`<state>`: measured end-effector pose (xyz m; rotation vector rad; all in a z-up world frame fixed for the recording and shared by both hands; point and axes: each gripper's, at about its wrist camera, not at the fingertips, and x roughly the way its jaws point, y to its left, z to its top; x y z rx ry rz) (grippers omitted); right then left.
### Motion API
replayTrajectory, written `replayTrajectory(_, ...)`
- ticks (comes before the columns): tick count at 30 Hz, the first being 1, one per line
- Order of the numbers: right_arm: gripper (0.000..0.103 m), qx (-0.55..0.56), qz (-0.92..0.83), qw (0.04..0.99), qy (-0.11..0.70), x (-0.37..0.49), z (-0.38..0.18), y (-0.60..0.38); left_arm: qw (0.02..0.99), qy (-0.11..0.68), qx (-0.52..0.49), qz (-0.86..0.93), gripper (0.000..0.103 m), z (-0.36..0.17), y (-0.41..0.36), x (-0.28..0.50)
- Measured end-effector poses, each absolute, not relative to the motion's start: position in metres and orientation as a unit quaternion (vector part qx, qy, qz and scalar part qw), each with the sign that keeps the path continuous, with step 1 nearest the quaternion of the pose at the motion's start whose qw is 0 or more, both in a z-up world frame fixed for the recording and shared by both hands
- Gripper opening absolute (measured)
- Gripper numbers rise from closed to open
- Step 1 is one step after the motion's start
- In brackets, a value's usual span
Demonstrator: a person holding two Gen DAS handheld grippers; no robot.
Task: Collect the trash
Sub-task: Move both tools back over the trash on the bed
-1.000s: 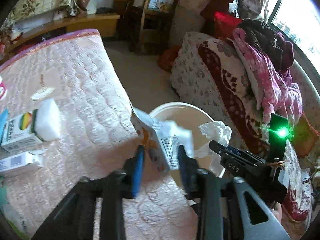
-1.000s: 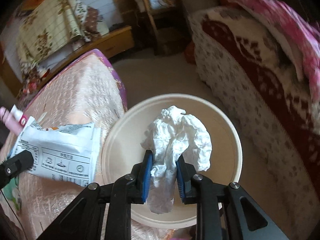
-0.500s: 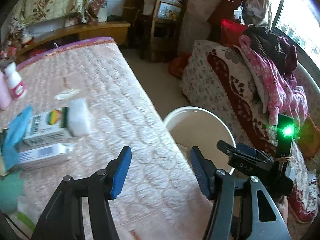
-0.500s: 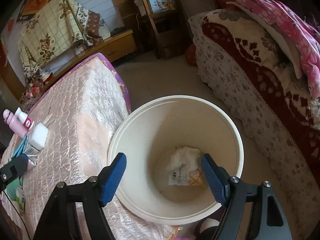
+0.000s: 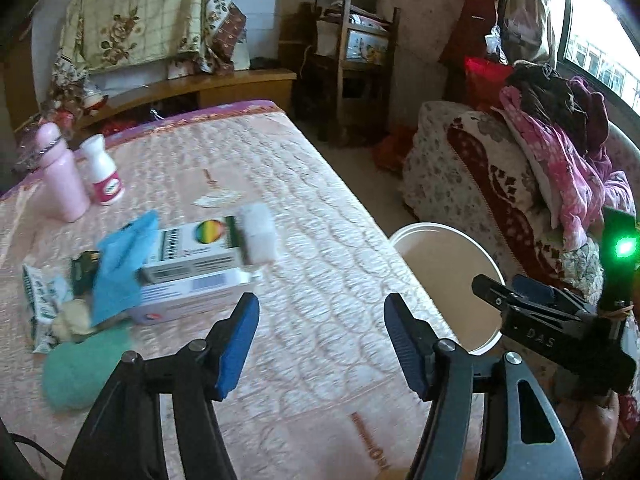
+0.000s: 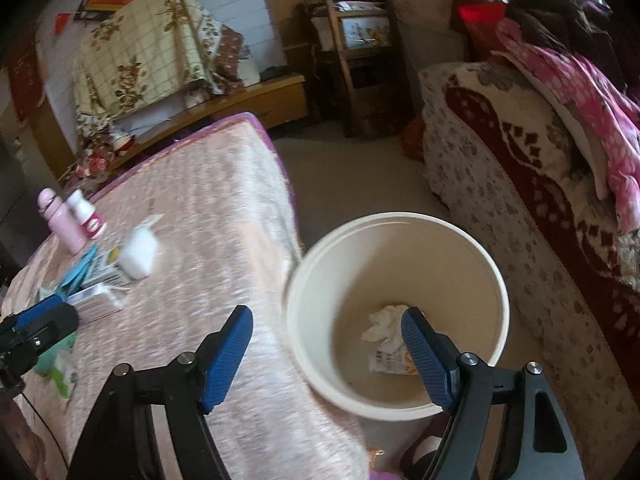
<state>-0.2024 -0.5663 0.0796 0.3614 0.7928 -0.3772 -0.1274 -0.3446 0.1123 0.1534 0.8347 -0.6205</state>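
1. Your left gripper (image 5: 322, 338) hangs over the pink quilted bed (image 5: 304, 216), beside the bucket (image 5: 448, 276). Its jaws are opening, and only bare quilt shows between the blue pads.
2. Your right gripper (image 6: 326, 354) sits over the near rim of the bucket (image 6: 304, 344), where the bucket meets the bed's edge. Its jaws stand wide apart and grip nothing; one pad is over the quilt, the other over the bucket's mouth.
3. Inside the bucket, at the bottom, lie a crumpled white tissue (image 6: 384, 322) and a printed wrapper (image 6: 390, 362), touching each other.
4. More loose things are still on the bed, well apart from the bucket towards the far side: two stacked boxes (image 5: 192, 264), a blue scrap (image 5: 122, 262) leaning on them, and a white block (image 5: 260, 234) against the end of the upper box.
5. Farther from the bucket than the boxes, a green-printed wrapper (image 5: 42, 300) and a teal cloth (image 5: 80, 368) lie at the bed's near corner.
6. A pink bottle (image 5: 64, 174) and a small white bottle (image 5: 104, 176) stand upright side by side, beyond the boxes from the bucket.
7. A small flat white scrap (image 5: 218, 200) lies alone on the quilt between the bottles and the bucket.
8. The bucket stands on the floor between the bed and a patterned sofa (image 6: 520, 184).
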Motion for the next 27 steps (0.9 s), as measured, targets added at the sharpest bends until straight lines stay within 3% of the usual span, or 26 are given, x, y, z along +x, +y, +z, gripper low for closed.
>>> replayTrajectory(4, 0.08, 0.169, -0.162, 0.897, 0.375, -0.202, 0.093, -0.54, 0.874, 0.39, 0.068, -0.284, 0.07, 0.118, -0.319, -0.129)
replayTrajectory(27, 0.08, 0.128, -0.068, 0.92, 0.364, -0.176, 0.126, -0.401, 0.912, 0.362, 0.028, -0.191, 0.073, 0.133, -0.178, -0.115)
